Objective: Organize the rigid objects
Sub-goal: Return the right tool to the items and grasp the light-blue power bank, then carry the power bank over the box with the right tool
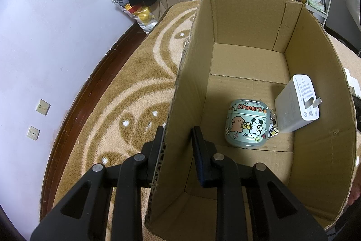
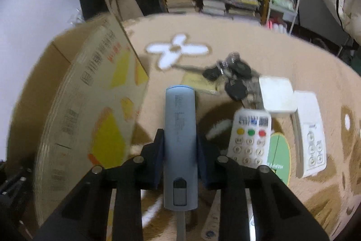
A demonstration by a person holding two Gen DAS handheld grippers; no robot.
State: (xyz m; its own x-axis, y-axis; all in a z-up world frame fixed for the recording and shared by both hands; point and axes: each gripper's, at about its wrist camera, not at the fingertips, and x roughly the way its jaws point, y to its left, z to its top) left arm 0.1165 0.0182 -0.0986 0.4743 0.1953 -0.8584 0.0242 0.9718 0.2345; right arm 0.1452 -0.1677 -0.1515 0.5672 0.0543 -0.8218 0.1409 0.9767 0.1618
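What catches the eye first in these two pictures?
In the left view, the open cardboard box dominates, its wall straddled by the left gripper; a cartoon earbud case lies on its floor beside a white charger. In the right view, the right gripper clamps a blue-grey remote, above a carpet strewn with keys and a keypad.

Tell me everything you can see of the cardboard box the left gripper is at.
The cardboard box is plain brown corrugated board, open-topped, upright on the patterned rug. Its outer right side carries yellow printed graphics. Inside, on the floor, lie a mint earbud case reading "cheers" and a white charger leaning on the right wall. The left hand-held gripper straddles the box's left wall, one finger each side.
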